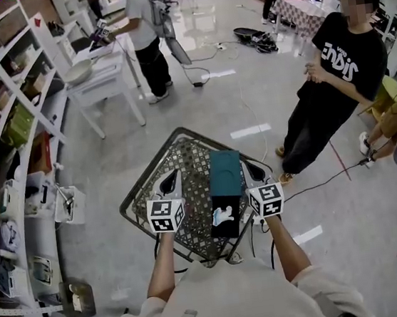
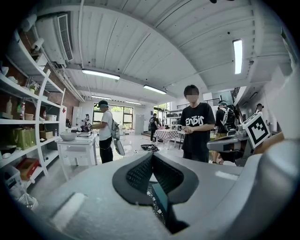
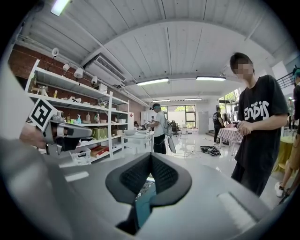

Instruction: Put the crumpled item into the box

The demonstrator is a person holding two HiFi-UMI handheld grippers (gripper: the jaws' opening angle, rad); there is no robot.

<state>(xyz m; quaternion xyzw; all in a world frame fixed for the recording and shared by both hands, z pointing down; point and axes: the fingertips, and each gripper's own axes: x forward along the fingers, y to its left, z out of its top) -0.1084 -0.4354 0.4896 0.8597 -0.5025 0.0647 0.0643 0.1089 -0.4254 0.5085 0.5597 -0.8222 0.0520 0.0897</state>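
Observation:
In the head view a long teal box [image 1: 225,172] lies on a black wire-mesh table [image 1: 183,152]. Its near end is dark, and a white and pale blue crumpled item [image 1: 222,216] rests there. My left gripper [image 1: 171,178] hovers just left of the box and my right gripper [image 1: 249,167] just right of it, both pointing away from me. In each gripper view the jaws meet at the tips with nothing between them: left gripper [image 2: 152,155], right gripper [image 3: 150,154]. A teal edge of the box [image 2: 160,202] [image 3: 142,207] shows below the pads.
A person in a black T-shirt [image 1: 339,76] stands close at the right of the table. White shelving [image 1: 10,141] lines the left wall. Farther back, a white table [image 1: 103,80] has another person [image 1: 146,38] beside it. Cables [image 1: 330,177] run across the floor.

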